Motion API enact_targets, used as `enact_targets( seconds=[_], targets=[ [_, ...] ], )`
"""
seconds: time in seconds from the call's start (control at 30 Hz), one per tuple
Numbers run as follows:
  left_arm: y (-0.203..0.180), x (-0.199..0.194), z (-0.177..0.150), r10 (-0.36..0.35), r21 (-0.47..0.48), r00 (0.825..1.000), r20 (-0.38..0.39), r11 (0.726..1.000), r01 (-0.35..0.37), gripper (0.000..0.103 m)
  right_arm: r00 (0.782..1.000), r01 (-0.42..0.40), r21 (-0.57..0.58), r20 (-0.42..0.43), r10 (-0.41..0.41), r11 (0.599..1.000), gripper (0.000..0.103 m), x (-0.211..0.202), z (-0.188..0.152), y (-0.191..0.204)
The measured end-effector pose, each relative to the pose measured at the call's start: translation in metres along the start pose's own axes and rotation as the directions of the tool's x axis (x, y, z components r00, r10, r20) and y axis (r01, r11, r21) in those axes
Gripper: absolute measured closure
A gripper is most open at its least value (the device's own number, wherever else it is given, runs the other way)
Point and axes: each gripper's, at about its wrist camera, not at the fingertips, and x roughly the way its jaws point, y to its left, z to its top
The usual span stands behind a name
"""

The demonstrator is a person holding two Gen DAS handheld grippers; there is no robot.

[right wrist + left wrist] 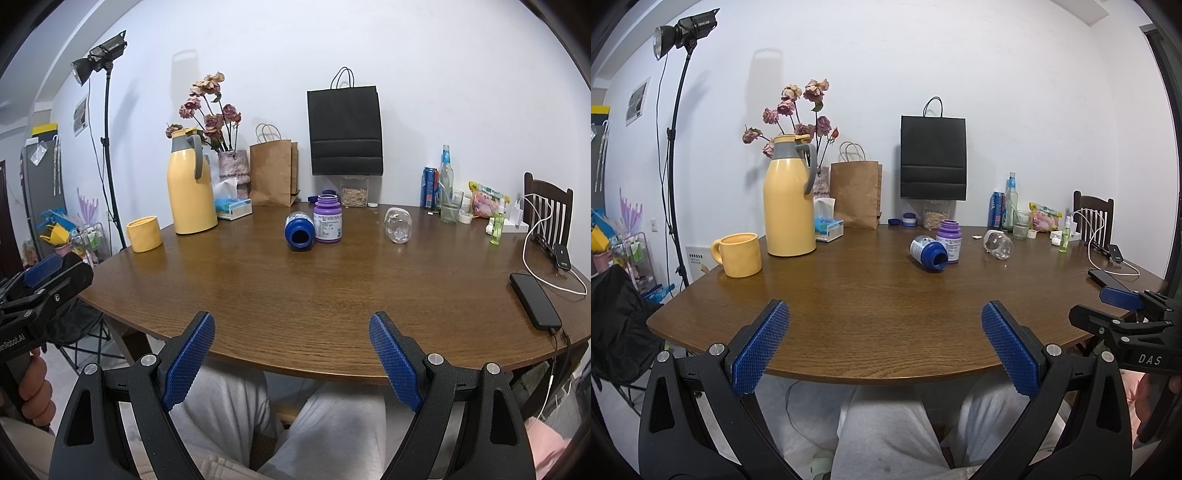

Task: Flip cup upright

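Both claws are sitting at the near edge of the wooden table (886, 302), low in each frame, and neither is holding anything. My left gripper (885, 345) has its blue pads spread wide apart, and the right gripper (291, 360) is spread the same way. Below them I can see the person's grey trousers (332, 424) under the table edge.

The yellow cup (738, 254) is at middle left of the left wrist view, just beside the tall yellow thermos jug (788, 199) but not touching it. It stands with its rim up and its handle pointing toward the left edge of the frame. In the right wrist view the handle is hidden.

Around the middle of the table there's a blue bottle (299, 230) lying on its side with its open mouth facing me, touching or nearly touching an upright purple bottle (327, 218). A clear jar (398, 225) lies on its side further right. A black phone (535, 301) is plugged in at the right edge.
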Motion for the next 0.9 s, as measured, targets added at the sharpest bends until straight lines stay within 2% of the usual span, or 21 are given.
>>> enact_targets(
  seconds=[0.27, 0.37, 0.53, 0.67, 0.9],
  targets=[
    [0.001, 0.012, -0.005, 0.008, 0.009, 0.999, -0.041, 1.0, -0.008, 0.0, 1.0, 0.007, 0.041, -0.018, -0.006, 0.999, 0.014, 0.008, -0.004, -0.013],
    [0.005, 0.018, -0.002, 0.022, 0.009, 0.999, -0.029, 1.0, -0.021, 0.0, 1.0, 0.017, 0.058, -0.017, -0.016, 0.998, 0.013, 0.012, -0.003, -0.021],
    [0.008, 0.043, 0.013, 0.027, -0.006, 0.999, -0.022, 1.0, -0.027, 0.0, 1.0, 0.012, 0.065, 0.01, -0.013, 0.998, 0.014, 0.027, 0.017, -0.028],
    [0.013, 0.071, 0.024, 0.003, -0.042, 0.998, -0.055, 0.999, -0.006, 0.0, 1.0, -0.007, 0.099, -0.014, 0.009, 0.995, 0.014, 0.049, 0.034, -0.035],
    [0.021, 0.115, 0.034, 0.008, -0.025, 0.995, -0.103, 1.0, -0.01, 0.0, 0.998, 0.003, 0.1, -0.067, 0.004, 0.995, 0.014, 0.095, 0.057, -0.044]
  ],
)
